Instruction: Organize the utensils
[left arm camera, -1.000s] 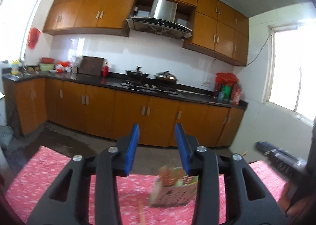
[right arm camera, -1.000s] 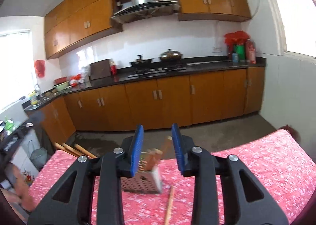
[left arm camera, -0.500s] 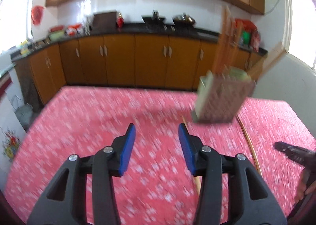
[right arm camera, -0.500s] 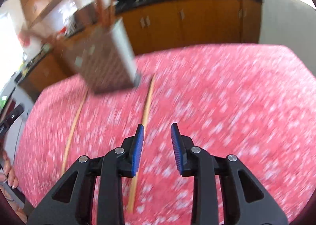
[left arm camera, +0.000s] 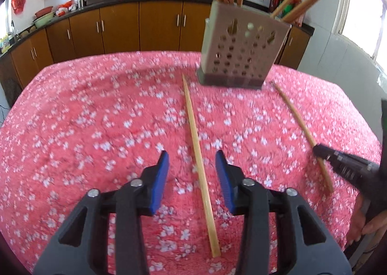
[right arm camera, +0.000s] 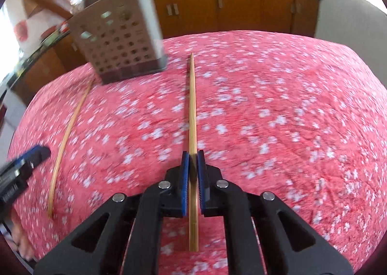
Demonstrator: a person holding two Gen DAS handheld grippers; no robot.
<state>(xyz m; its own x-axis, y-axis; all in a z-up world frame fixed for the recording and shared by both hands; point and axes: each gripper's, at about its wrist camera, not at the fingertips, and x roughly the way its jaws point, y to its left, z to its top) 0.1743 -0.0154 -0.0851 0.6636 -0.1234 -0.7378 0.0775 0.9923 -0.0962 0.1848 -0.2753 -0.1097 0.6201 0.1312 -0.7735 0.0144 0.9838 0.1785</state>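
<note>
Two loose chopsticks, one perforated utensil holder [left arm camera: 241, 55] on a pink floral surface [left arm camera: 84, 118].
Right gripper [right arm camera: 192, 161] pinches one chopstick [right arm camera: 192, 105] right of the holder; left gripper [left arm camera: 192, 166], fingers spread, closing, straddles the other chopstick [left arm camera: 197, 144]; open cloth all round.

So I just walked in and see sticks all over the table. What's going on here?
A person with a gripper in each hand is tidying chopsticks into the perforated holder on the pink flowered tablecloth. The right gripper has just closed on one chopstick lying flat. The left gripper is open astride the other chopstick, its jaws just closing, not gripping yet. Several chopsticks already stand in the holder.
</note>
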